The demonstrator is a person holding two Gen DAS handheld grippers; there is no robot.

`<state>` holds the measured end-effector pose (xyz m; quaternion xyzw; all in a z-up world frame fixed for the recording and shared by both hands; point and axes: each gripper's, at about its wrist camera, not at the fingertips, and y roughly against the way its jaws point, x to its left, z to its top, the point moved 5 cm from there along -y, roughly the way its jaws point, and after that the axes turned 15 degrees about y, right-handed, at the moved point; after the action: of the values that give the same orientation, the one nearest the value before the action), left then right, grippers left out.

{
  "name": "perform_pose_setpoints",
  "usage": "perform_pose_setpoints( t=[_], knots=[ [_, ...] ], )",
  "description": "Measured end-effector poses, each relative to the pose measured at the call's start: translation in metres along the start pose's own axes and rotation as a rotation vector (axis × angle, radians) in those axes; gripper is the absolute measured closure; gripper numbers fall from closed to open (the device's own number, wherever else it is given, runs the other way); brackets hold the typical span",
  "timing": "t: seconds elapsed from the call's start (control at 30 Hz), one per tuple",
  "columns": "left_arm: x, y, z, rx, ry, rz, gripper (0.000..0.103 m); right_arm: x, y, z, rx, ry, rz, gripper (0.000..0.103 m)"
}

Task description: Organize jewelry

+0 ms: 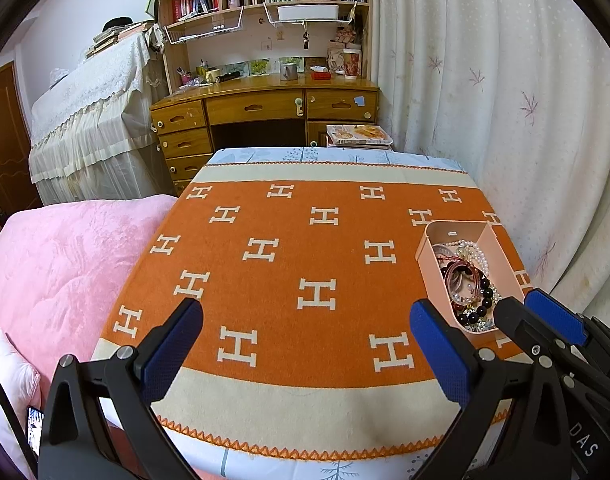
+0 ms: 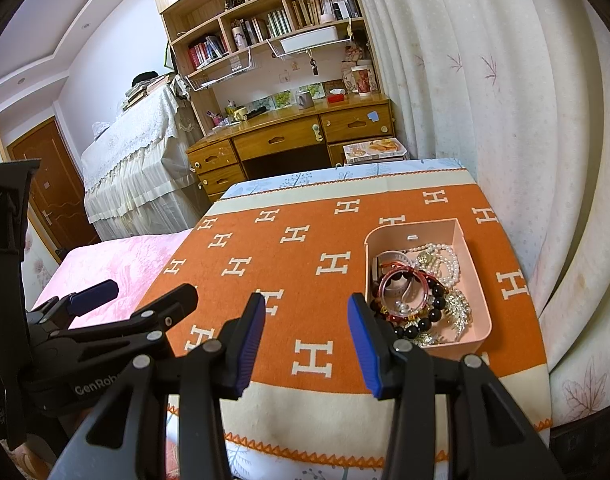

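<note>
A pink open box [image 2: 479,280] sits on the right side of the orange blanket with white H marks [image 2: 305,240]. It holds tangled jewelry: a pearl necklace [image 2: 445,260], a pink bangle [image 2: 401,286], a dark bead bracelet [image 2: 435,306] and a silver piece [image 2: 459,308]. My right gripper [image 2: 307,308] hovers just left of the box's near corner, open, with nothing between its blue pads. My left gripper [image 1: 307,314] stands open wide over the blanket's middle, also empty. The box [image 1: 431,258] lies to its right, and the right gripper [image 1: 521,300] is at the box's near end. From the right wrist the left gripper [image 2: 145,292] shows at far left.
A pink quilt [image 1: 57,264] lies left of the blanket. A white flowered curtain [image 1: 525,120] hangs close along the right side. A wooden desk with drawers and bookshelves [image 1: 265,104] stands beyond the far edge. A phone [image 1: 35,428] lies at the lower left.
</note>
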<state>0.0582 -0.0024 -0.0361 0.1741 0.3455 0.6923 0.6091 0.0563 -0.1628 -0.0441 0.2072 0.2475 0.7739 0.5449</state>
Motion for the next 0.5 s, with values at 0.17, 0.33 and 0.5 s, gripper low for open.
perform_pose_setpoints(
  t=[0.17,0.33,0.5],
  knots=[
    [0.0005,-0.0003,0.0000,0.002,0.000,-0.001,0.001,0.0002,-0.0002,0.0001,0.001,0.000,0.000,0.060],
    [0.0028,-0.0038,-0.0062,0.014,0.002,-0.005,0.001,0.0009,-0.0009,0.0000,0.004,-0.001,-0.001,0.060],
    [0.0076,-0.0053,-0.0092,0.025,0.006,-0.008,0.001,0.0048,-0.0032,-0.0089,0.013,0.001,0.000,0.060]
  ],
)
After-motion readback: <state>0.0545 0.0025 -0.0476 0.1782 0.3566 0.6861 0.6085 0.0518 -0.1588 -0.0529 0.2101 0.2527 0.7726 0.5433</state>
